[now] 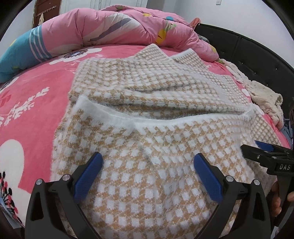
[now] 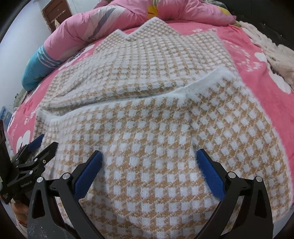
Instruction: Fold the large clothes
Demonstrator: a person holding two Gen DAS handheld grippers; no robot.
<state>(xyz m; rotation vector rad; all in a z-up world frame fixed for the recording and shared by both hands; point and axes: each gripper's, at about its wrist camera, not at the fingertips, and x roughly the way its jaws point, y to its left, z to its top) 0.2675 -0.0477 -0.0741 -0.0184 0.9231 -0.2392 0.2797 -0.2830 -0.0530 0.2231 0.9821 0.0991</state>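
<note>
A tan-and-white checked knit sweater [image 1: 147, 88] [image 2: 156, 77] lies spread on the pink flowered bedsheet [image 1: 36, 95] [image 2: 257, 88]. Its near part is doubled over the rest, and a fuzzy white hem [image 1: 183, 120] [image 2: 182, 92] runs across the middle. My left gripper [image 1: 148, 158] hovers open just over the near folded layer, blue pads wide apart and nothing between them. My right gripper [image 2: 149, 154] stands open the same way over the same layer, a little fluff clinging to its right fingertip [image 2: 201, 156]. Each gripper shows at the other view's edge: the right one [image 1: 264, 152], the left one [image 2: 39, 147].
A bunched pink quilt [image 1: 119, 27] [image 2: 110, 23] and a blue striped pillow [image 1: 23, 53] [image 2: 38, 64] lie along the far side of the bed. A cream fluffy garment [image 1: 261, 92] [image 2: 272, 47] sits by the black bed frame [image 1: 244, 49]. A brown door [image 2: 57, 12] is behind.
</note>
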